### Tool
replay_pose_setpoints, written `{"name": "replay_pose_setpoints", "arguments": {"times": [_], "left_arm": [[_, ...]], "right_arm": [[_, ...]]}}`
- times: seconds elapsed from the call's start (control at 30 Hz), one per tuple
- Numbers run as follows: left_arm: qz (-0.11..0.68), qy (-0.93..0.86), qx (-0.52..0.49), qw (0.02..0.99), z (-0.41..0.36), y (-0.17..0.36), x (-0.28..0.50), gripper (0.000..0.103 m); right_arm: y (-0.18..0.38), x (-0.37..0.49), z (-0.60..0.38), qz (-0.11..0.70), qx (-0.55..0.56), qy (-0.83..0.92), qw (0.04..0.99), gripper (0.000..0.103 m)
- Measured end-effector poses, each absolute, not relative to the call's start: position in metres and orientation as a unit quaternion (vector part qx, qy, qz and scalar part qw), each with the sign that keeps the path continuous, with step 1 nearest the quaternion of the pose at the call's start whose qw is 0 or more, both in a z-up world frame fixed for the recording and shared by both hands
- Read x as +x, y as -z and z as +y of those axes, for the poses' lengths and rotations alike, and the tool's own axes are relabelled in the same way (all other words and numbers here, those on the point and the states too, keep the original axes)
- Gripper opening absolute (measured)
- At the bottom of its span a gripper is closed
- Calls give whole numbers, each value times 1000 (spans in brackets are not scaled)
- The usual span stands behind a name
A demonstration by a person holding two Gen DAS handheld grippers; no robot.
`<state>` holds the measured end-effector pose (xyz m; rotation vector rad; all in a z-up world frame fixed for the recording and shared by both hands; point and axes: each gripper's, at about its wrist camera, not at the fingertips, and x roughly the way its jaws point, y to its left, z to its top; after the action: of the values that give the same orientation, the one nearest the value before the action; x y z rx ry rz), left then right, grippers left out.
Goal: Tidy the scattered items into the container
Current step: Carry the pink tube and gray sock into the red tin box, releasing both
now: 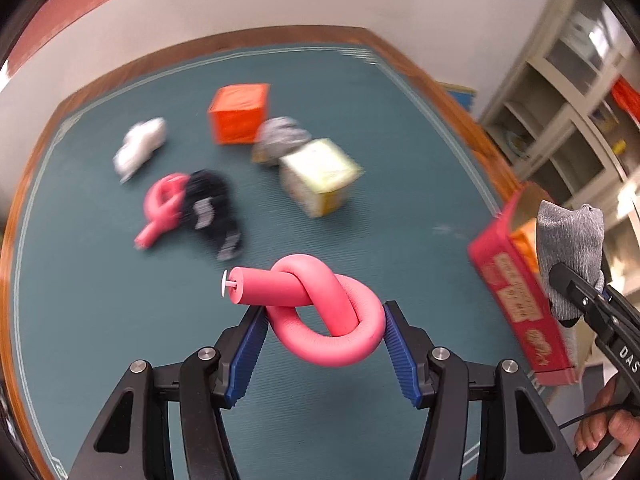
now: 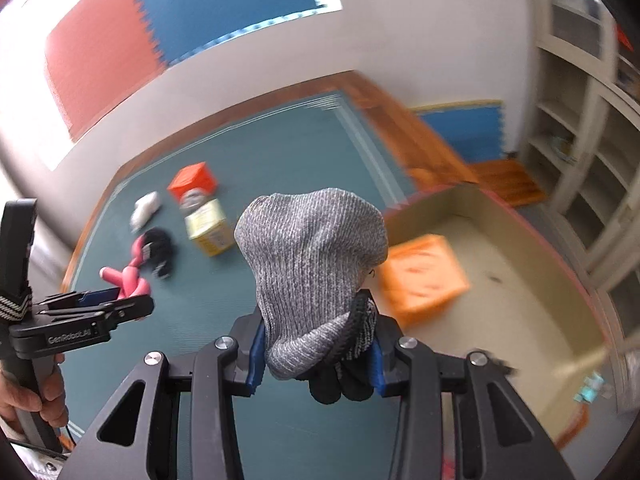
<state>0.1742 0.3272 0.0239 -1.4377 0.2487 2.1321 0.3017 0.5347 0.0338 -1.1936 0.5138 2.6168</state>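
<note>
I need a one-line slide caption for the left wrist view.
Left hand-held gripper carries a knotted pink foam tube above the green table.

The left black plastic tool [image 1: 324, 344] has two angular fingers with ribbed blue pads [image 1: 250, 354] and round silver screws [image 1: 208, 353]. The right black tool [image 2: 316, 354] has the same build. White lettering [image 2: 69, 338] marks one side.
</note>
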Motion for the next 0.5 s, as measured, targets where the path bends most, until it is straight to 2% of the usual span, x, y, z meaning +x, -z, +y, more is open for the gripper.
{"name": "replay_pose_setpoints", "arguments": {"times": [0.27,0.5], "left_arm": [[134,-775,-511,348,412,-37,211,60],[156,-755,-492,405,474,-51,237,60]], "right_arm": [[-37,356,604,198,-389,-878,195,44],[-39,381,634,209,-382,-871,228,44]]}}
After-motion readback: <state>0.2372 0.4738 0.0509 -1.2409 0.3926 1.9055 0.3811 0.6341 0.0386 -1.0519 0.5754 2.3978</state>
